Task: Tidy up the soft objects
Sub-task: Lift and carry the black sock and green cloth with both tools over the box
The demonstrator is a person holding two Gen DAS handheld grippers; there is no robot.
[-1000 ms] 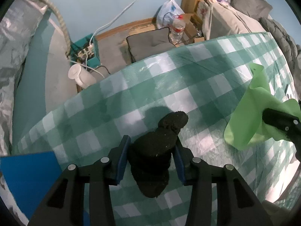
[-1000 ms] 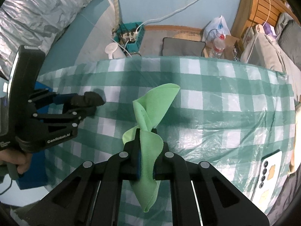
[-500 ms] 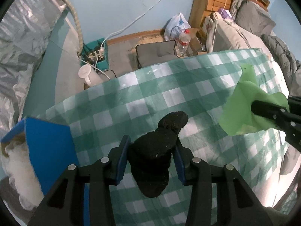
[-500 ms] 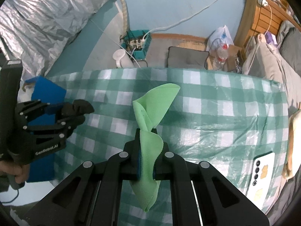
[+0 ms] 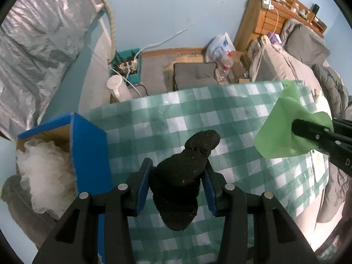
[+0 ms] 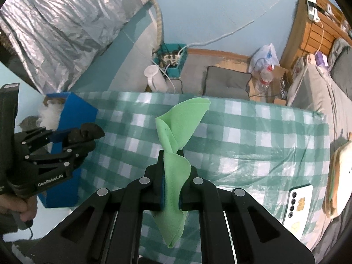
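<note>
Both of our grippers have risen and pulled back from the table since a second ago, so the blue box, which was barely a corner in the left wrist view, now shows its open top and white filling.

Nearest in the left wrist view, our left gripper [image 5: 177, 181] is closed partway, its blue pads pressing both sides of a rolled black sock [image 5: 182, 180]. That sock's long axis runs along the fingers, away from us; its narrower tip rises past the fingertips and leans a little to the right, while the thick end hangs below the pads. We hold it in the air above the checked green tablecloth [image 5: 154, 123], near the box.

Our right gripper [image 6: 171, 169] is almost fully closed, pinching a light green cloth [image 6: 176, 136] between its pads. It stands roughly upright in the grip: one folded flap points up and away, curling to the right, and a shorter tail droops below the fingers. It too hangs above the tablecloth, clear of its surface.

Just left of the sock stands the blue box [image 5: 88, 145], at the table's left edge, with white fluffy stuffing [image 5: 44, 171] inside it. A white phone [image 6: 299, 204] lies on the cloth at the right. Beyond the table's far edge, a grey cushion [image 6: 226, 83] and a white jug [image 6: 154, 77] sit on the floor.
</note>
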